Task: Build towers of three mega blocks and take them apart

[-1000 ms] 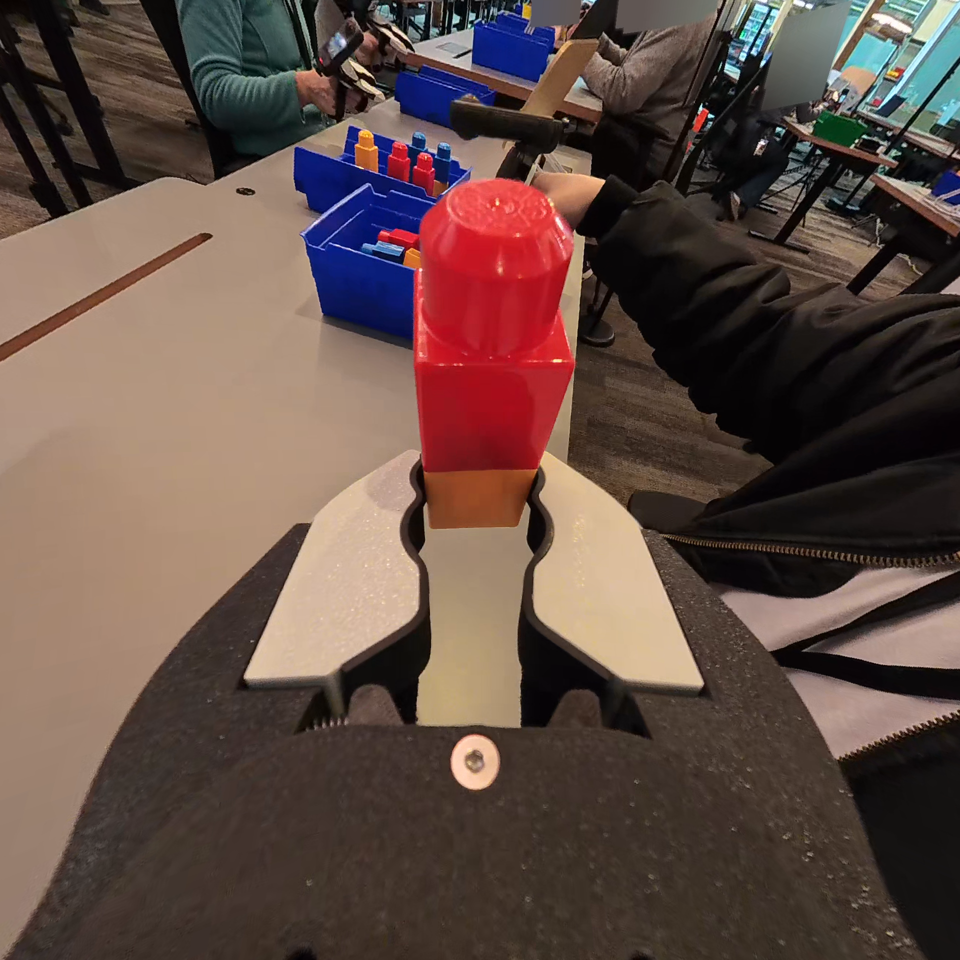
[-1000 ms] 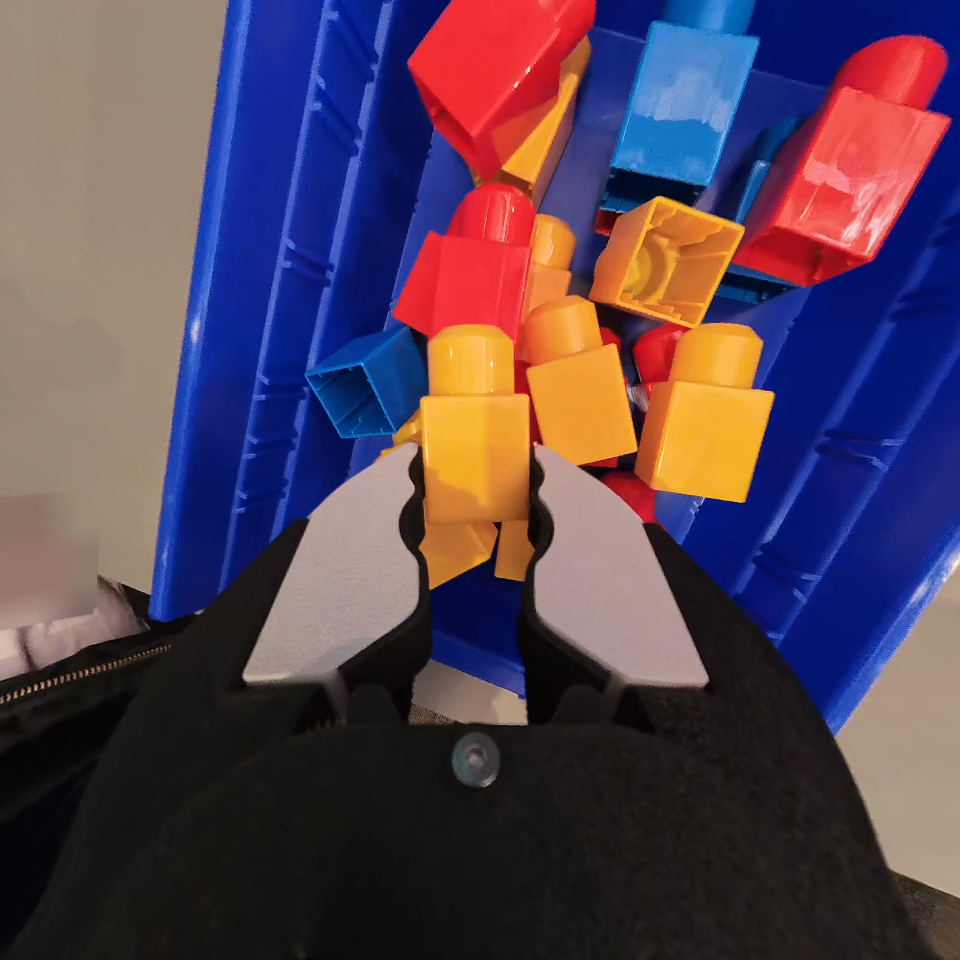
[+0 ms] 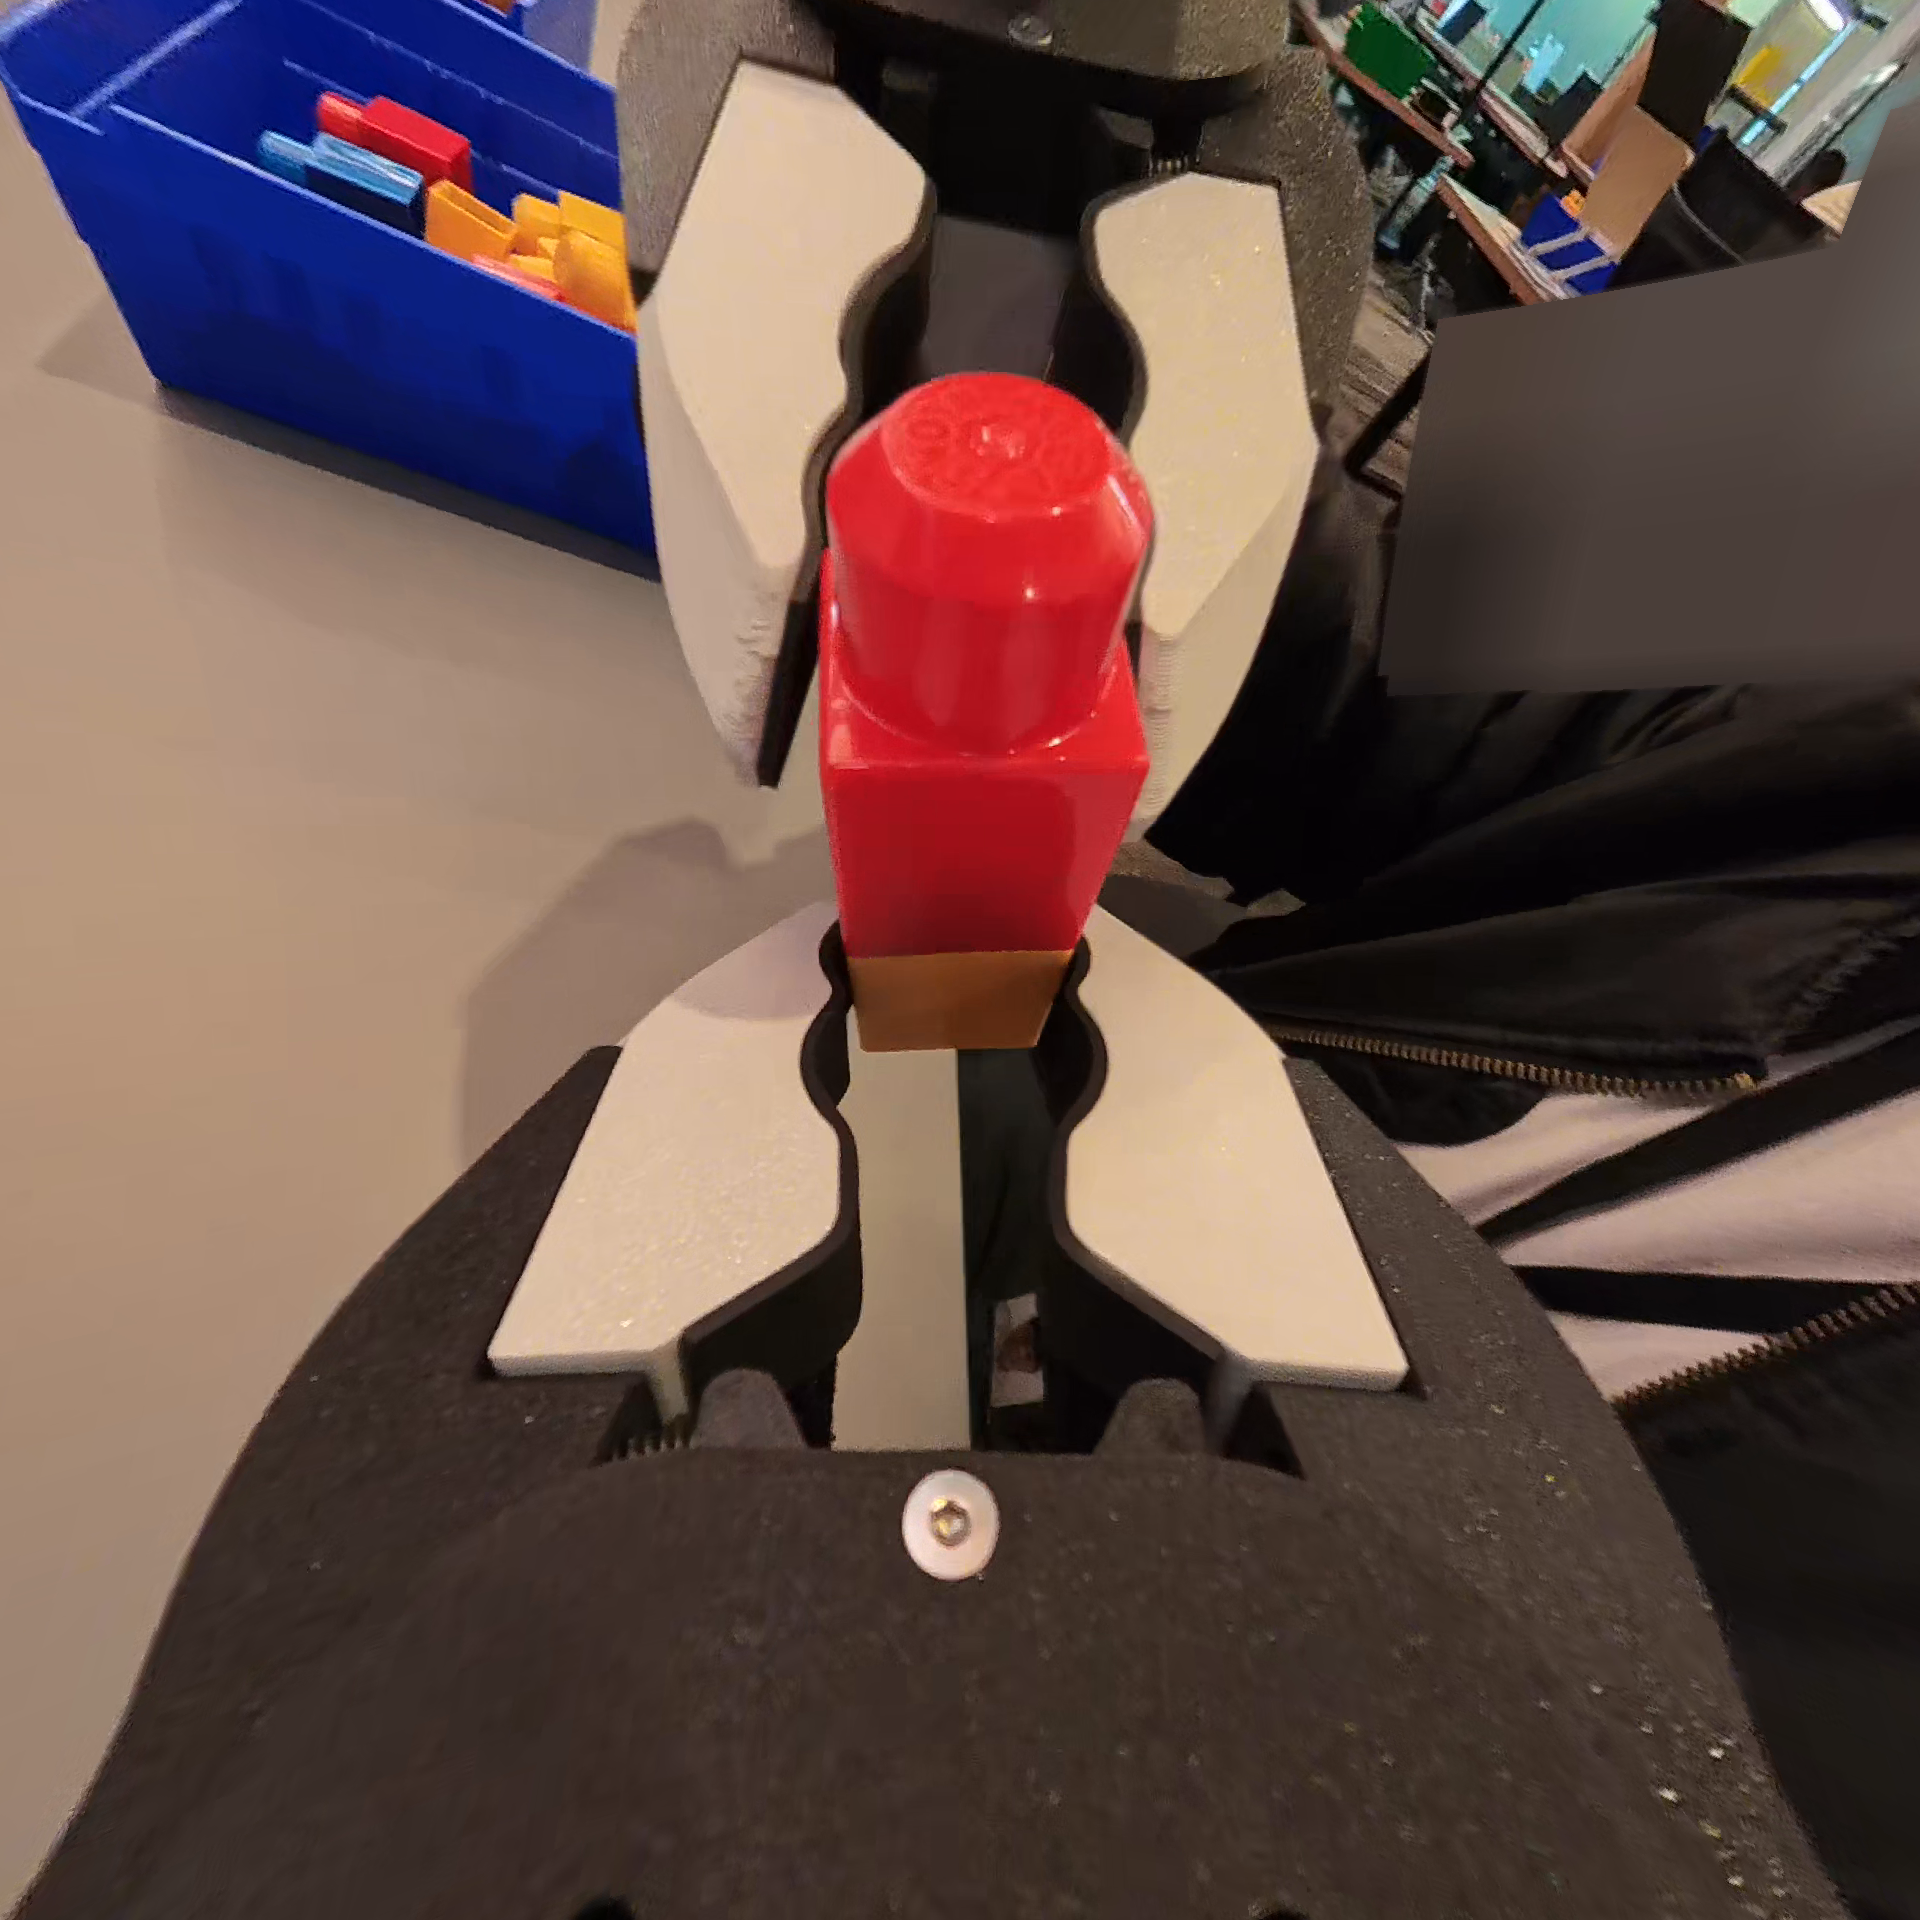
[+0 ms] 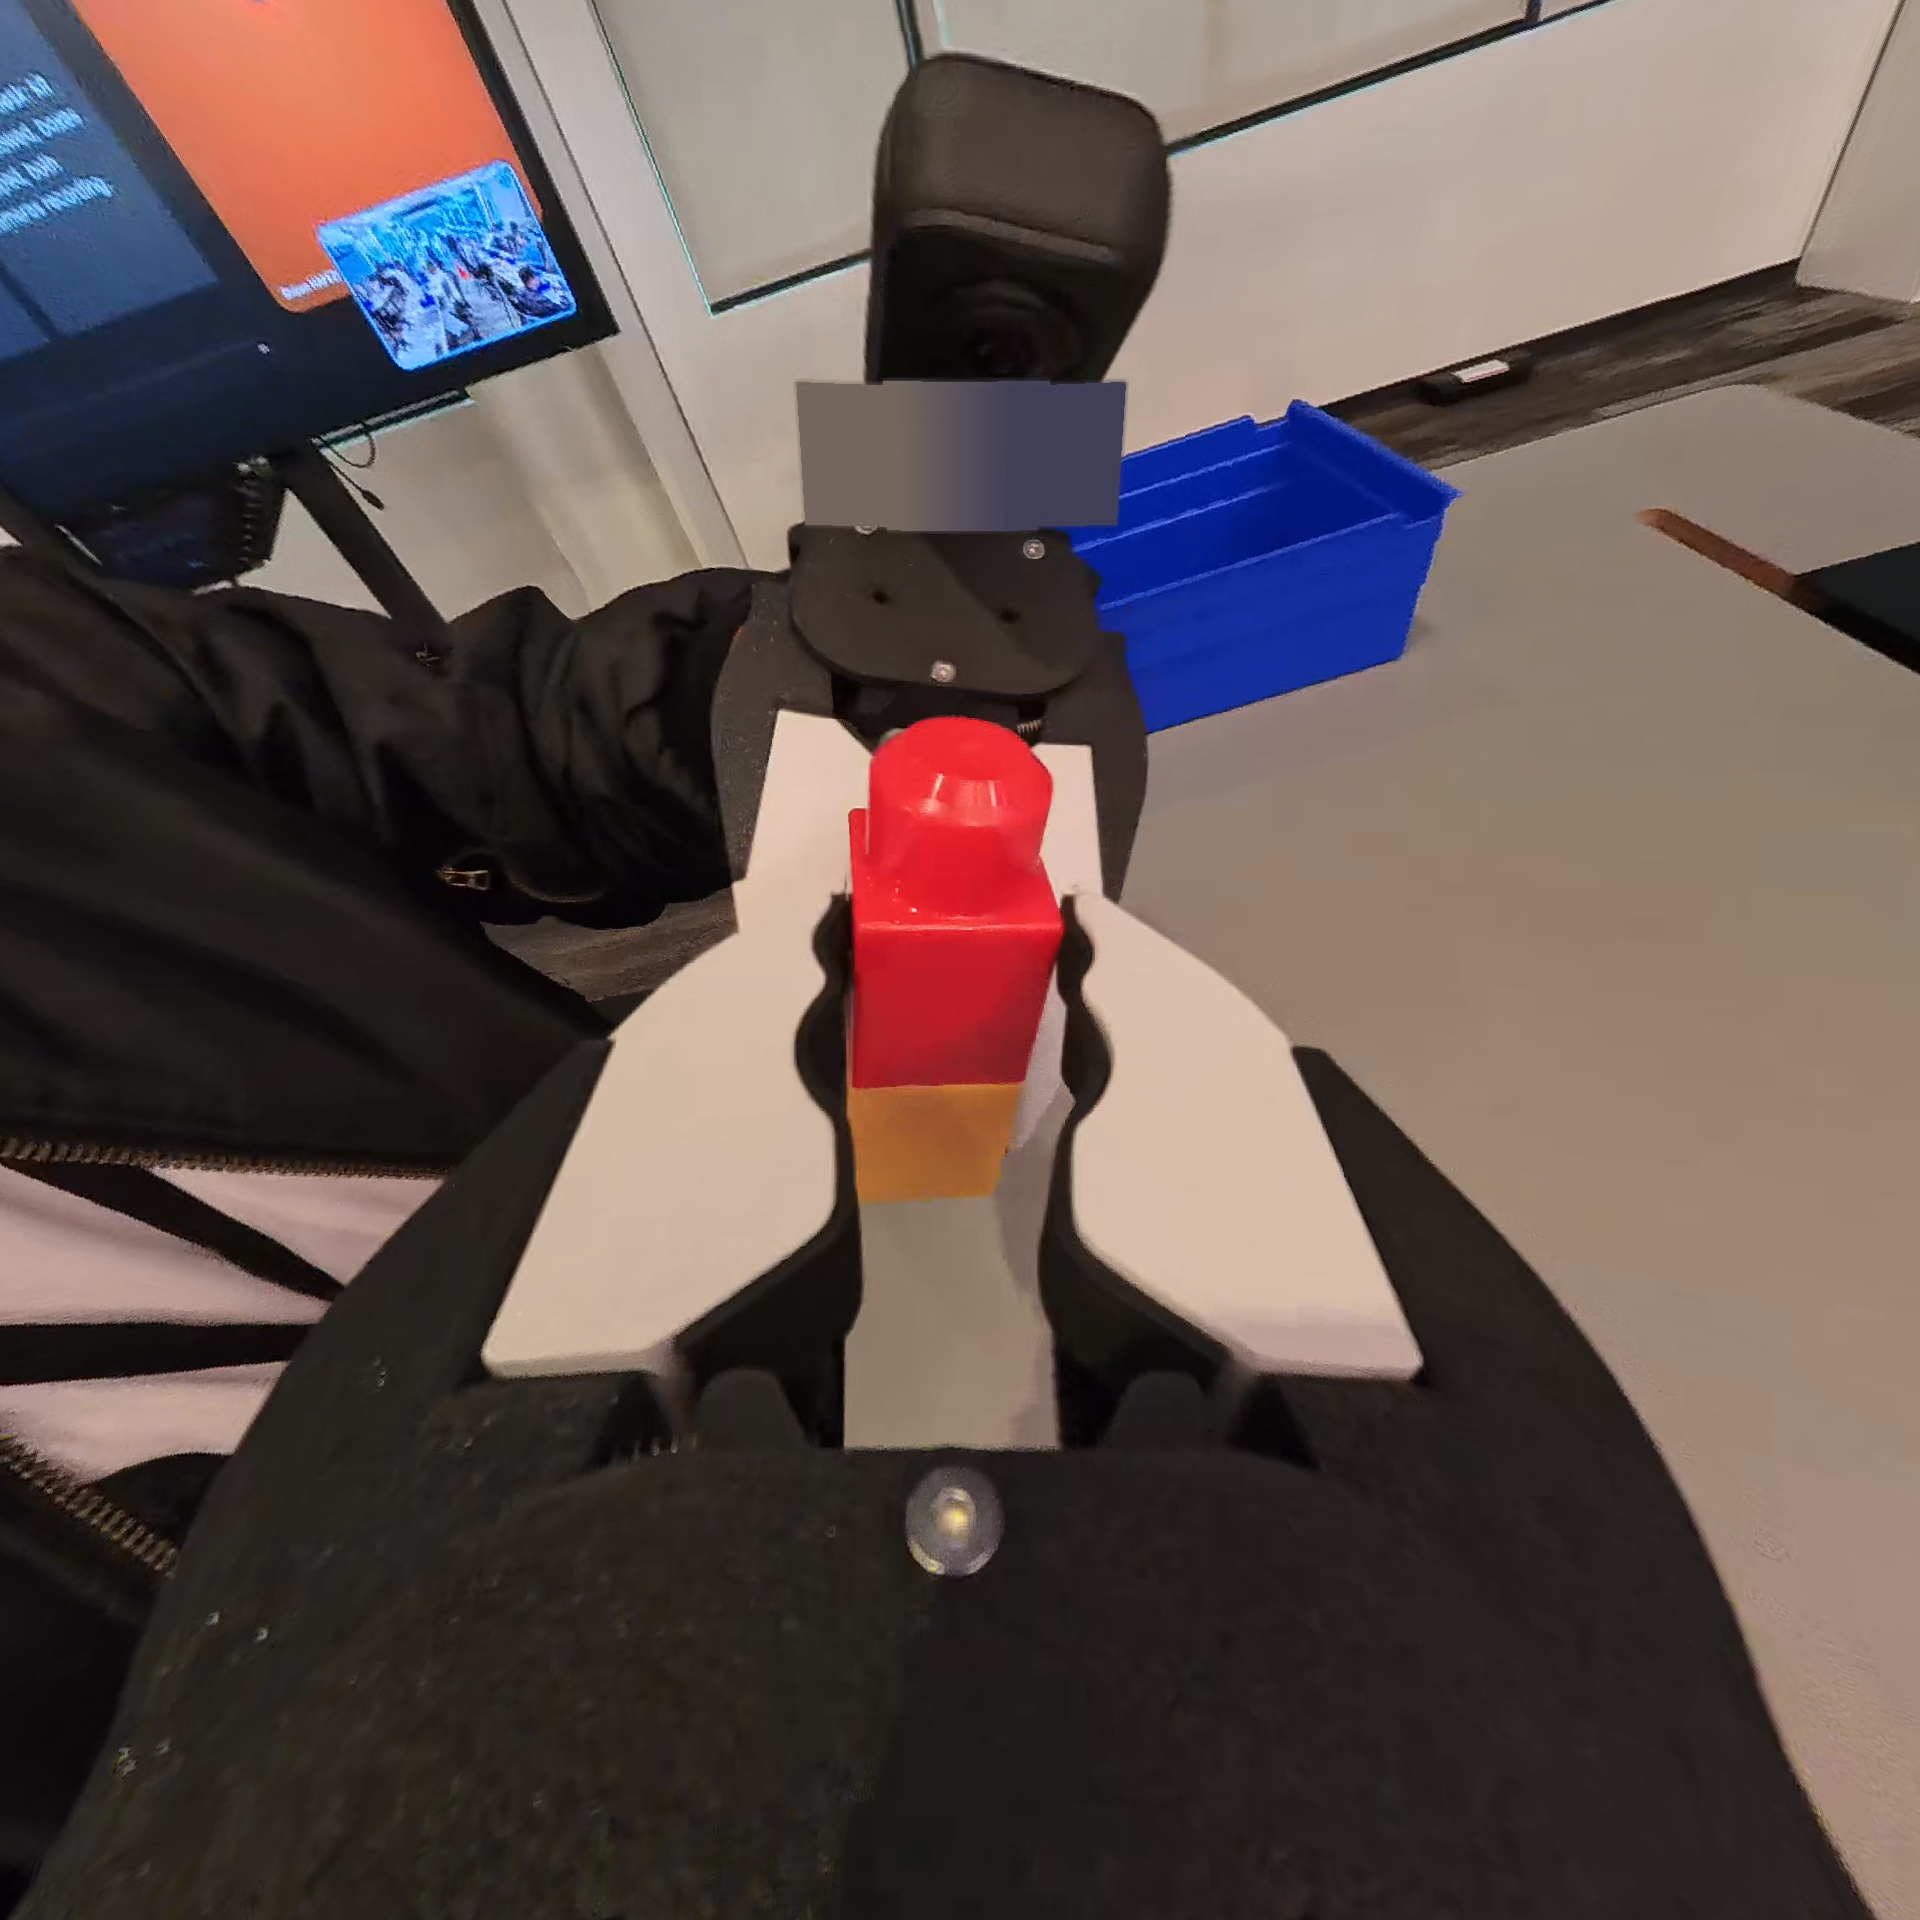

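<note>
Grey tabletop (image 3: 291, 790) spreads left of fingers in left wrist view; brown strip (image 4: 1714, 556) inset in it, far right beyond fingers in right wrist view. Large screen on black stand (image 4: 260, 208) far up-left of fingers. White wall panels (image 4: 1403, 156) behind. Dark patterned carpet (image 4: 1662, 353) beyond table edge. More desks (image 3: 1475, 125) in distance, upper right.
</note>
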